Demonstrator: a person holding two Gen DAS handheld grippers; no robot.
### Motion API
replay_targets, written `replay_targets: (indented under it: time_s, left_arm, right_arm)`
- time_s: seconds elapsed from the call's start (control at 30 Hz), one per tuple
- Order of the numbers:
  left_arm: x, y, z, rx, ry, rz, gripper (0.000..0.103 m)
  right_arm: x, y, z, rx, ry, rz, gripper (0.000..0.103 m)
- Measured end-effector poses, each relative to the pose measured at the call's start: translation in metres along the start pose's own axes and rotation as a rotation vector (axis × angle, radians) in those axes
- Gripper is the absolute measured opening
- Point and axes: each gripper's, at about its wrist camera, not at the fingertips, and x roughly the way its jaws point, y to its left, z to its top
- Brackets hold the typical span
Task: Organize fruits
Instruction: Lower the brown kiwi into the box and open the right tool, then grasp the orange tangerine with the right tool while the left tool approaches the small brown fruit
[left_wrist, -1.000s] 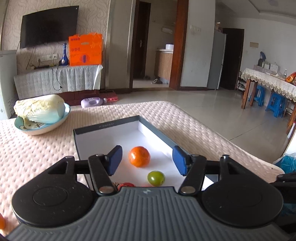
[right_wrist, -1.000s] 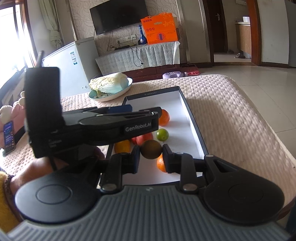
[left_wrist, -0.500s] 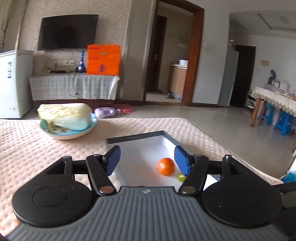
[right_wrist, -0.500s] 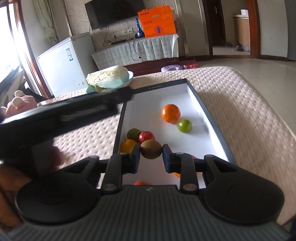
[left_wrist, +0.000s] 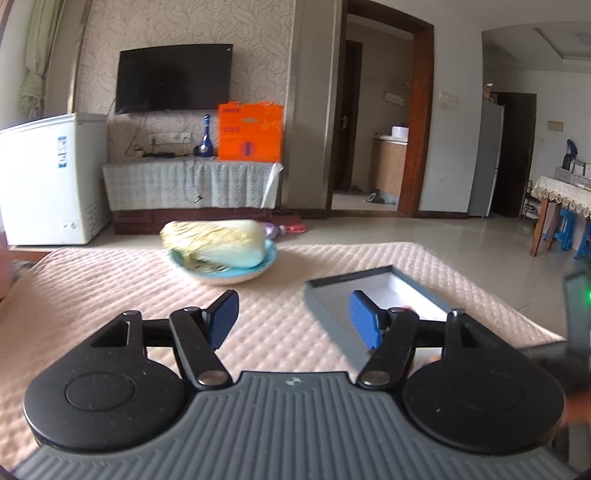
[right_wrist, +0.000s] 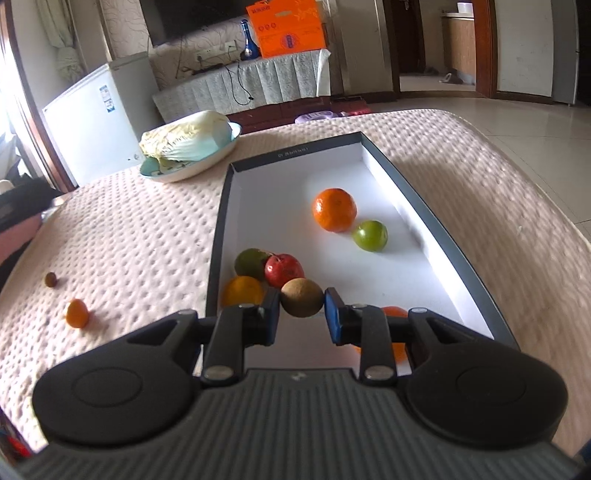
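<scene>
My work sits on a desk (right_wrist: 147, 236) covered in a pale pink quilted cloth, in a living room with a tiled floor, a wall-mounted black television (left_wrist: 173, 77), a white chest freezer (left_wrist: 48, 177) and an orange gift box (left_wrist: 250, 132) beside a blue bottle (left_wrist: 205, 137) on a cloth-draped cabinet. A blue-rimmed bowl (right_wrist: 225, 142) holding one napa cabbage (right_wrist: 186, 136) stands near the far left corner of the long grey-edged box lid with a white inside (right_wrist: 458, 266).

My right claw (right_wrist: 302, 314) is clamped on a brown kiwi (right_wrist: 302, 297), held just above the near end of the lid. My left claw (left_wrist: 291, 317) stands apart with nothing between its blue pads (left_wrist: 364, 322); its jaws have just been opening.

A second ago my left claw looked straight down into the lid at the orange and the green fruit; now it faces the bare cloth left of the lid, with the bowl ahead. It no longer crosses my right claw's view.

Counting inside the lid: one large orange (right_wrist: 334, 209), one green lime (right_wrist: 370, 235), one red apple (right_wrist: 283, 270), one dull green fruit (right_wrist: 251, 263), one yellow-orange fruit (right_wrist: 242, 291), and one more orange fruit (right_wrist: 394, 312) half hidden behind my right claw. Out on the cloth at left lie two: one small orange kumquat (right_wrist: 77, 314) and one small dark brown fruit (right_wrist: 50, 279).
</scene>
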Motion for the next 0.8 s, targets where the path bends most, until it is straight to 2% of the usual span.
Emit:
replay_targets:
  time_s: [0.07,0.13,0.3,0.5,0.6,0.8]
  left_arm:
    - [-0.018,0.011,-0.001,-0.014,0.009,0.004,0.072]
    - [-0.036,0.021,-0.005,-0.023,0.012,0.023,0.072]
    - [-0.068,0.038,-0.018,-0.042,0.017,0.050,0.072]
    - [-0.063,0.047,-0.024,-0.036,0.024,0.074,0.072]
    - [-0.057,0.053,-0.024,-0.040,0.030,0.100,0.072]
    - [-0.050,0.064,-0.024,-0.049,0.040,0.147,0.072]
  right_arm:
    - [0.001,0.000,0.000,0.015,0.001,0.012,0.031]
    - [0.001,0.001,0.001,0.019,-0.008,0.012,0.043]
    - [-0.007,0.006,0.002,0.017,-0.057,0.032,0.045]
    - [-0.021,0.014,0.005,0.019,-0.141,0.051,0.045]
    - [-0.026,0.027,0.007,-0.029,-0.179,0.072,0.045]
    - [-0.024,0.055,0.004,-0.100,-0.184,0.156,0.045]
